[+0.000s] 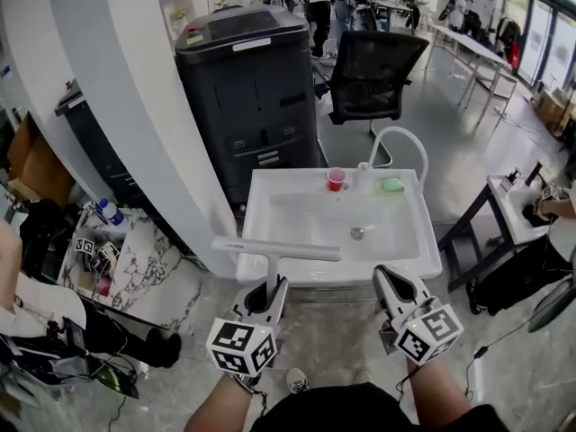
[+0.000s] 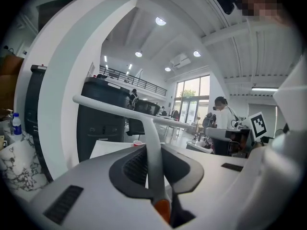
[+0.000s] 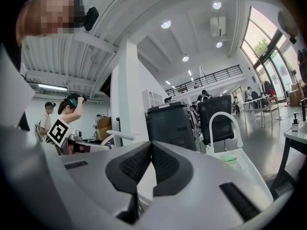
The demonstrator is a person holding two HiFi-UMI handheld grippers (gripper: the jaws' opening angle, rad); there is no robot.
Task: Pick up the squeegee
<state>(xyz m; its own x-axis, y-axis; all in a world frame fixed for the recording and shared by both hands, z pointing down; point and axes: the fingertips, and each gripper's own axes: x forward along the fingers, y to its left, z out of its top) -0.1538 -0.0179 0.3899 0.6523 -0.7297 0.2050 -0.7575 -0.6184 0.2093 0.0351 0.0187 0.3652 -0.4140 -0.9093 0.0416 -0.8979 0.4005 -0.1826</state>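
Observation:
The squeegee [image 1: 274, 250] is a pale grey T-shaped tool with a long crossbar and a handle that ends in orange. My left gripper [image 1: 273, 288] is shut on its handle and holds it up over the near rim of the white sink [image 1: 270, 187]. In the left gripper view the squeegee's handle [image 2: 152, 162] runs up between the dark pads [image 2: 136, 166] to the crossbar. My right gripper [image 1: 389, 282] is shut with nothing in it, level with the left one, in front of the sink's right part. Its dark pads [image 3: 139, 164] meet in the right gripper view.
The sink holds a red cup [image 1: 336, 179], a green sponge [image 1: 391, 185] and a curved white tap [image 1: 400, 142]. Behind it stand a large black machine [image 1: 247, 88] and a black office chair [image 1: 373, 66]. A white column [image 1: 135, 106] rises at the left. A small side table [image 1: 517, 210] stands at the right.

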